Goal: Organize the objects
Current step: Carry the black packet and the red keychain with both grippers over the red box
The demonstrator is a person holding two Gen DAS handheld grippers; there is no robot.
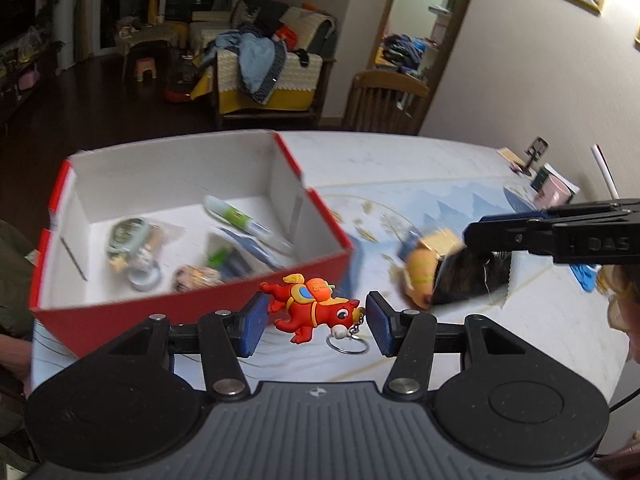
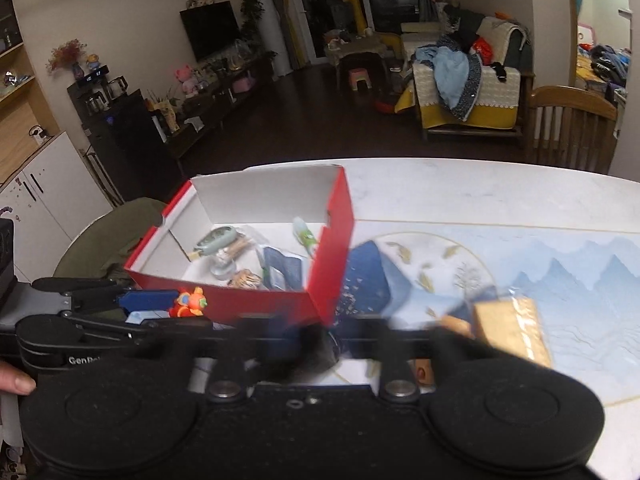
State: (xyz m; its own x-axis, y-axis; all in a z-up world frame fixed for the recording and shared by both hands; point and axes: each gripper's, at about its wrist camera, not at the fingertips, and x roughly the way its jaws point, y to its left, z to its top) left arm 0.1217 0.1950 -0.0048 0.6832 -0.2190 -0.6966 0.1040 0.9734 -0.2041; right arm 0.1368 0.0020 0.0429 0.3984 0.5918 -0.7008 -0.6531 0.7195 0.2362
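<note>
A red horse keychain (image 1: 312,307) lies on the table between the open fingers of my left gripper (image 1: 316,322); the pads stand apart from it on both sides. It also shows in the right wrist view (image 2: 189,302). The red box (image 1: 120,312) with white inside holds several small items, left of the keychain. My right gripper (image 1: 484,258) comes in from the right and is shut on a dark shiny packet (image 1: 468,280). In its own view the right gripper (image 2: 320,340) is blurred.
A yellow-orange snack pack (image 1: 420,270) lies by the dark packet; it also shows in the right wrist view (image 2: 508,330). A blue patterned mat (image 2: 540,280) covers the table. A pink cup and phone stand (image 1: 540,168) sit far right. A wooden chair (image 1: 384,100) stands behind.
</note>
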